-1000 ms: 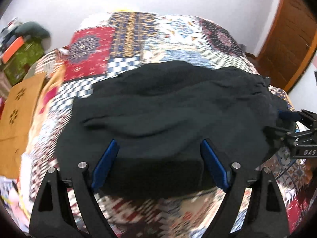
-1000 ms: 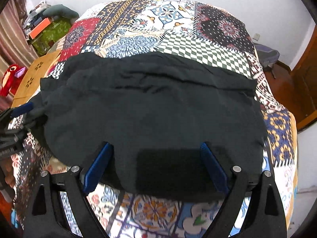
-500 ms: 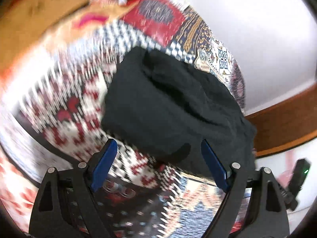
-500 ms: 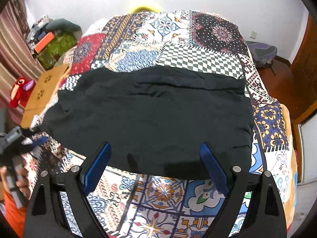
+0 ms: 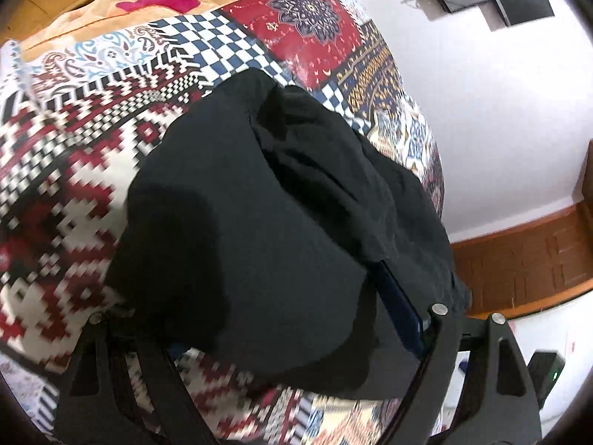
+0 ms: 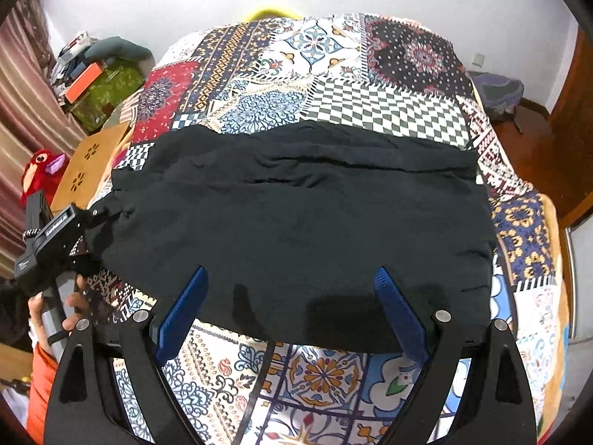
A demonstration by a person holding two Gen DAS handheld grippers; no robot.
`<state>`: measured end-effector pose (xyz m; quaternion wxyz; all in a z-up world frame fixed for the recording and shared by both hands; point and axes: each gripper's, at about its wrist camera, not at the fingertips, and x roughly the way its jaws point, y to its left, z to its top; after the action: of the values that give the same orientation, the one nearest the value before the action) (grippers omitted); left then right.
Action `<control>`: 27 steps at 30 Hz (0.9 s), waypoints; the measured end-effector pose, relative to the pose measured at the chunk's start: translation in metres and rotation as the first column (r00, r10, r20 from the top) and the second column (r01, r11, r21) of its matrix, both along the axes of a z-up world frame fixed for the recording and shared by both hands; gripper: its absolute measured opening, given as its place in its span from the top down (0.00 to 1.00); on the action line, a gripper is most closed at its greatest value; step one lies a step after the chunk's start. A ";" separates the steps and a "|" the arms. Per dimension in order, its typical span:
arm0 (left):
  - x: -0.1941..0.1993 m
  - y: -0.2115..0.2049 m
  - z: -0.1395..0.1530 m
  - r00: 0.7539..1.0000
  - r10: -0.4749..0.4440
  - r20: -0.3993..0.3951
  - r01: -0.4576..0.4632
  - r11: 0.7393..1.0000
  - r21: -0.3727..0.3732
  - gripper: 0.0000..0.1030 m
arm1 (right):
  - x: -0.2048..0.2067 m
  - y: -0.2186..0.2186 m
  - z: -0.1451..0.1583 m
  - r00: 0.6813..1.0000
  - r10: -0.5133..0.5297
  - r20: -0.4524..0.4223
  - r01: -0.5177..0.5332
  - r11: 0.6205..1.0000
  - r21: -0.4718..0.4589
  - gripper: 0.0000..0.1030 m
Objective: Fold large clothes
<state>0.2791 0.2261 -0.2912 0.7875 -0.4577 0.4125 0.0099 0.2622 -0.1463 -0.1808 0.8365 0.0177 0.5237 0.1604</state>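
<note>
Moved in since earlier, left gripper [image 5: 296, 319] jaws gape around the black garment [image 6: 304, 218]; right gripper [image 6: 292, 307] jaws gape empty.

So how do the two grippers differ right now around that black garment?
The left gripper has the black garment bunched between its fingers, hiding one blue pad; the right gripper shows both pads in full. The left gripper sits at the garment's left end, looking along it; the right gripper faces its long near edge squarely. Both stand wide open, gripping nothing.
</note>
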 end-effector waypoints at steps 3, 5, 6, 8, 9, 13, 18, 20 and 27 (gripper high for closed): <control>0.013 -0.002 -0.004 0.998 0.045 -0.037 -0.043 0.998 0.046 0.17 | 0.000 0.003 -0.004 1.000 -0.011 -0.025 0.011 1.000 0.014 0.13; 0.023 -0.007 -0.002 0.995 0.065 -0.077 -0.055 0.990 0.134 0.28 | -0.001 0.006 -0.003 0.999 -0.011 -0.032 0.012 1.000 0.017 0.13; 0.027 -0.009 -0.001 0.993 0.071 -0.098 -0.053 0.983 0.176 0.31 | -0.002 0.006 -0.001 0.999 -0.011 -0.030 0.011 1.000 0.017 0.13; 0.031 -0.011 0.003 0.989 0.086 -0.124 -0.055 0.971 0.233 0.52 | -0.006 0.008 0.006 1.000 -0.008 -0.017 0.008 1.000 0.013 0.13; 0.031 -0.011 0.007 0.990 0.079 -0.119 -0.049 0.971 0.234 0.57 | -0.007 0.009 0.007 1.000 -0.008 -0.011 0.008 1.000 0.011 0.13; 0.017 -0.012 0.032 0.994 0.073 -0.080 -0.047 0.958 0.284 0.70 | -0.011 0.015 0.023 0.999 -0.017 0.032 0.017 1.000 0.001 0.13; -0.025 -0.004 0.082 0.991 0.126 0.045 -0.134 0.930 0.342 0.73 | -0.017 0.036 0.039 0.996 -0.013 0.086 0.010 0.999 0.038 0.13; -0.048 0.002 0.107 0.984 0.145 0.106 -0.175 0.906 0.385 0.73 | -0.020 0.052 0.039 0.995 0.010 0.100 -0.014 0.999 0.046 0.13; -0.101 0.017 0.168 0.955 0.157 0.252 -0.270 0.811 0.520 0.74 | -0.030 0.128 -0.001 0.983 0.182 0.026 -0.183 0.983 0.025 0.13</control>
<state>0.1785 0.2428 -0.1230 0.9161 -0.2551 0.2579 0.1709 0.2324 -0.0185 -0.1817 0.8242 -0.0210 0.5108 0.2436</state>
